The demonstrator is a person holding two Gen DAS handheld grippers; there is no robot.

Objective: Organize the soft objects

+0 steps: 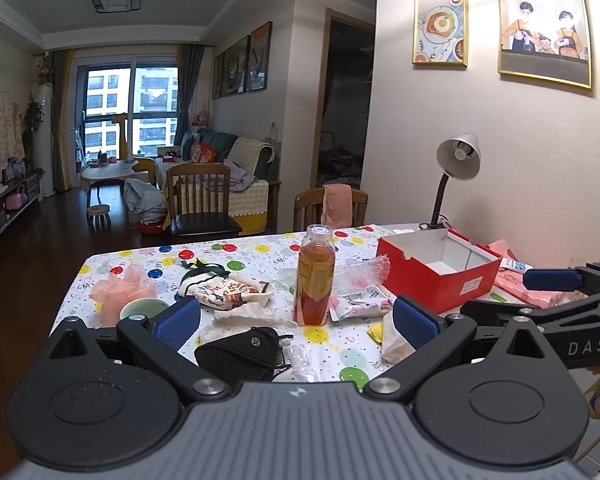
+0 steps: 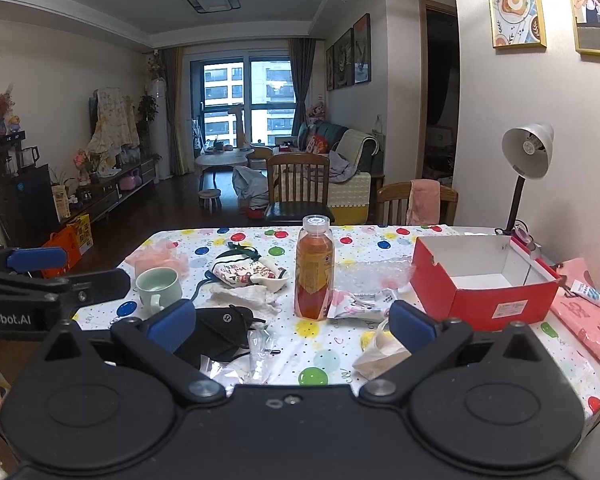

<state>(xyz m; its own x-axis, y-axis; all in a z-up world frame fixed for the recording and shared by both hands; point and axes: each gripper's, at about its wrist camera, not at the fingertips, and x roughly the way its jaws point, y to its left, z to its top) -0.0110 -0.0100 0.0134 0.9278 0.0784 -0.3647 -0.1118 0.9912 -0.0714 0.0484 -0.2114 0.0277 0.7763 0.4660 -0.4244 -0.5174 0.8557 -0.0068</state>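
Observation:
Soft items lie on the dotted tablecloth (image 1: 260,256): a black pouch (image 1: 240,350) (image 2: 220,328), a white cloth (image 1: 252,316) (image 2: 244,294), a Christmas fabric bag (image 1: 228,290) (image 2: 248,272), a pink mesh puff (image 1: 120,288) (image 2: 160,258) and bubble wrap (image 1: 360,272) (image 2: 372,274). An open red box (image 1: 440,268) (image 2: 484,284) stands at the right. My left gripper (image 1: 296,322) is open and empty above the table's near edge. My right gripper (image 2: 292,322) is open and empty beside it, to the right.
An amber drink bottle (image 1: 315,276) (image 2: 314,268) stands mid-table. A green mug (image 1: 142,308) (image 2: 158,286), snack packet (image 1: 360,302) (image 2: 356,304), crumpled tissue (image 2: 380,352), pink bag with a tube (image 2: 588,304) and desk lamp (image 1: 458,160) (image 2: 526,156) are around. Chairs stand behind the table.

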